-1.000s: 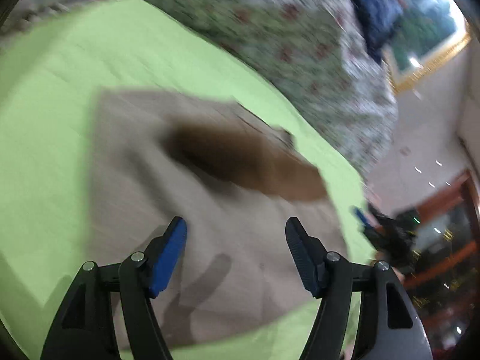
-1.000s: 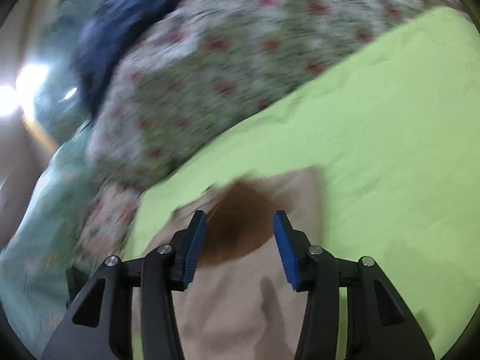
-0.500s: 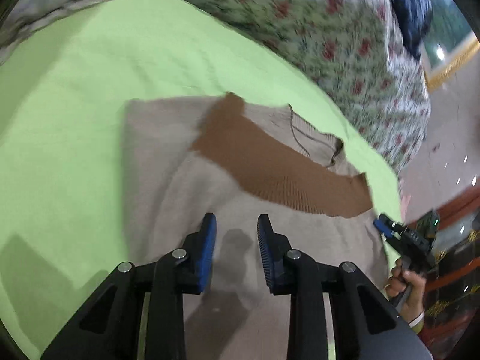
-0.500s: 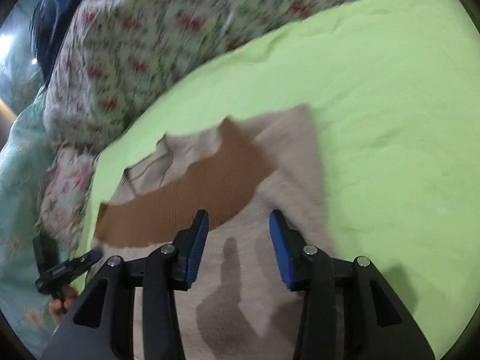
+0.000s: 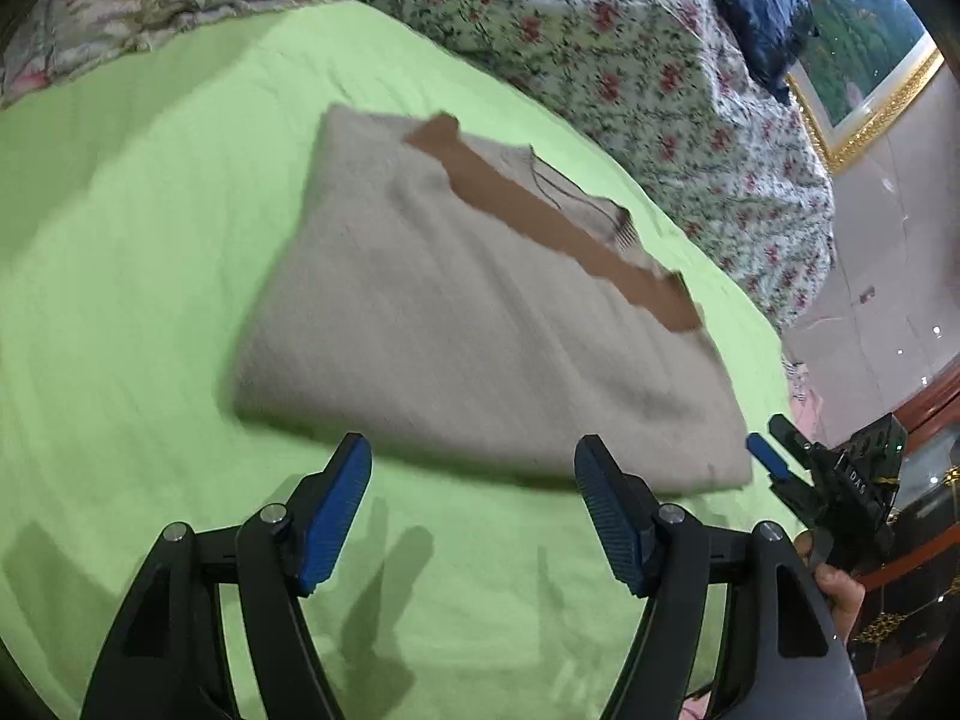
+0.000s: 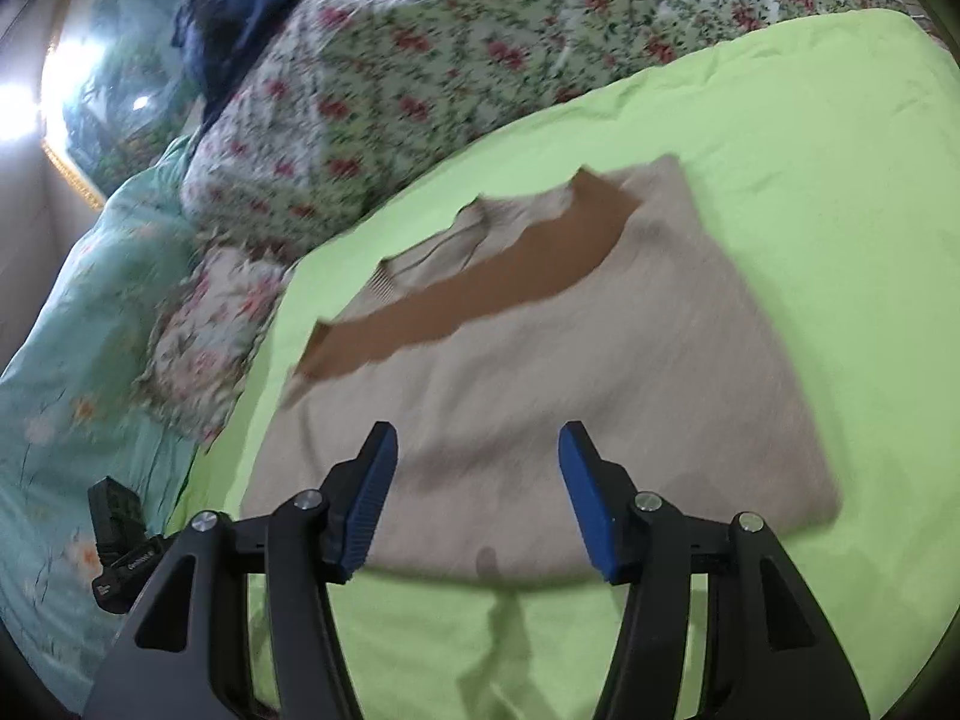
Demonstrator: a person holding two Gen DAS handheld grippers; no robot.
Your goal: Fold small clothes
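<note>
A beige knit sweater point(image 5: 468, 324) with a brown band point(image 5: 540, 228) lies folded in a rectangle on the green sheet point(image 5: 138, 276). My left gripper point(image 5: 474, 480) is open and empty, just short of the sweater's near edge. In the right wrist view the same sweater point(image 6: 570, 372) and its brown band point(image 6: 480, 288) lie ahead. My right gripper point(image 6: 480, 480) is open and empty over the sweater's near edge. The right gripper also shows at the right edge of the left wrist view point(image 5: 780, 468).
A floral quilt point(image 5: 600, 42) is bunched along the far side of the bed, with dark blue cloth point(image 5: 756, 0) on it. A teal floral cover point(image 6: 72, 312) lies left of the sheet. A gold-framed picture point(image 5: 864, 72) hangs on the wall.
Both grippers have opened wide and drawn back from over the sweater to its near edge. The sweater now lies flat and folded, released.
</note>
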